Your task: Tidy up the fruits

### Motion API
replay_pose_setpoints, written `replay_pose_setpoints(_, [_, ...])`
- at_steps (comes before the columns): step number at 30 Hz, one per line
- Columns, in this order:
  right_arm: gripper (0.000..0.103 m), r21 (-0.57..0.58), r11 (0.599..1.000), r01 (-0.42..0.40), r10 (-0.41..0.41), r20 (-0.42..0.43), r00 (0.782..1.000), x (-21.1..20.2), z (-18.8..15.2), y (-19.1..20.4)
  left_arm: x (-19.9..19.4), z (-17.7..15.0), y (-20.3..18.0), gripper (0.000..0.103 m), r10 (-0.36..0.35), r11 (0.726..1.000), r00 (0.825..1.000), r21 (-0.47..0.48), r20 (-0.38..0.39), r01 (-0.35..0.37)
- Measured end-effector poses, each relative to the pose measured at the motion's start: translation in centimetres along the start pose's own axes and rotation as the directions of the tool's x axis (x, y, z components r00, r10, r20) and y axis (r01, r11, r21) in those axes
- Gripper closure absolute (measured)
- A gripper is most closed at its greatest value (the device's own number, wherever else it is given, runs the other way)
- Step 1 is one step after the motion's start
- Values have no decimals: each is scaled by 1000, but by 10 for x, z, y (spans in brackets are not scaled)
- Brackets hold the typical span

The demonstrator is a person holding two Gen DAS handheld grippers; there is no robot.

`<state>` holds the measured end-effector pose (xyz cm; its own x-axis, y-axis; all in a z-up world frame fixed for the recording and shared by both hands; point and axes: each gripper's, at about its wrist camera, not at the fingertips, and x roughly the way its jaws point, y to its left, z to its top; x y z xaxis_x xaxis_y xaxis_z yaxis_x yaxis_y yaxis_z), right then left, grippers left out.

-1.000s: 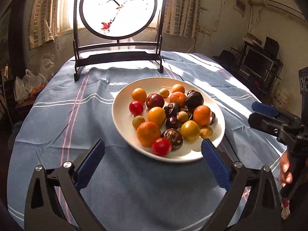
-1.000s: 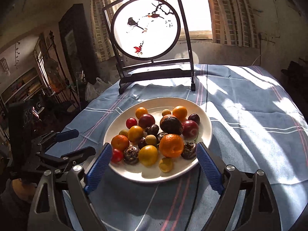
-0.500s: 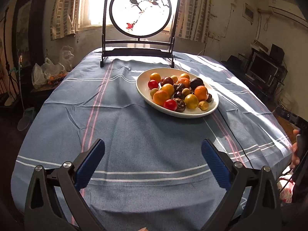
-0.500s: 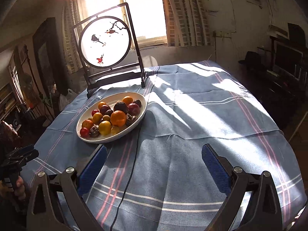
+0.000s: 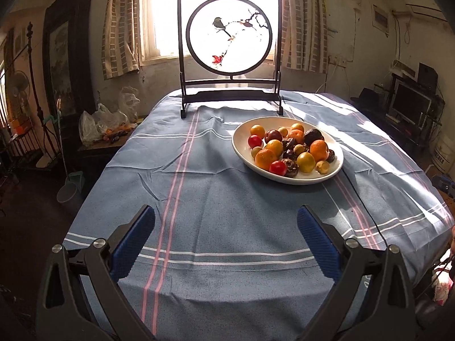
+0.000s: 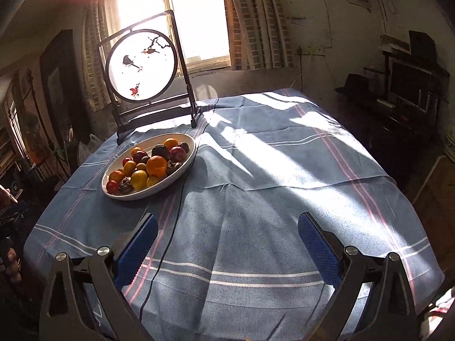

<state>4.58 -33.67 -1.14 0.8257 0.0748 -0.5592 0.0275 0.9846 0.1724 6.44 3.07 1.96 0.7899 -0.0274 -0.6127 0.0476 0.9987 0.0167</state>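
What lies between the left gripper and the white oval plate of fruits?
In the left wrist view, only bare blue striped tablecloth lies between the open left gripper and the white oval plate of fruits.

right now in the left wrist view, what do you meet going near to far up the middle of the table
left gripper → blue striped tablecloth → white plate of fruits → round bird screen on its dark stand → window

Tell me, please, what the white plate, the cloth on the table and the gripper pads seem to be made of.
The white plate looks like glazed ceramic: its smooth rim shines in the sun, though glossy plastic is possible. The cloth looks like woven cotton, matte blue with pink and white stripes, and it creases softly. The left gripper pads look like blue ribbed rubber or plastic, with fine ridges.
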Motion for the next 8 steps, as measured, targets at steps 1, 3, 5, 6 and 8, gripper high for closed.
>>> replay_pose_setpoints(1, [4, 3, 1000, 4, -4, 1, 1000, 0, 0, -2, 1, 0, 0, 5, 2, 1000, 1000, -11, -18, -2])
replay_pose_setpoints(3, [4, 10, 1000, 10, -10, 2, 1000, -1, 0, -5, 5, 0, 2, 5, -12, 1000, 999, -28, -36, 11])
replay_pose_setpoints(5, [4, 17, 1000, 18, -18, -2, 1000, -1, -1, -8, 5, -1, 4, 5, 9, 1000, 999, -29, -35, -10])
replay_pose_setpoints(6, [4, 20, 1000, 21, -21, -5, 1000, 0, -1, -10, 6, -2, 5, 5, 18, 999, 999, -29, -35, -19])
replay_pose_setpoints(8, [4, 21, 999, 27, -27, -9, 1000, 2, -1, -11, 6, -2, 7, 5, 23, 999, 999, -36, -36, -24])
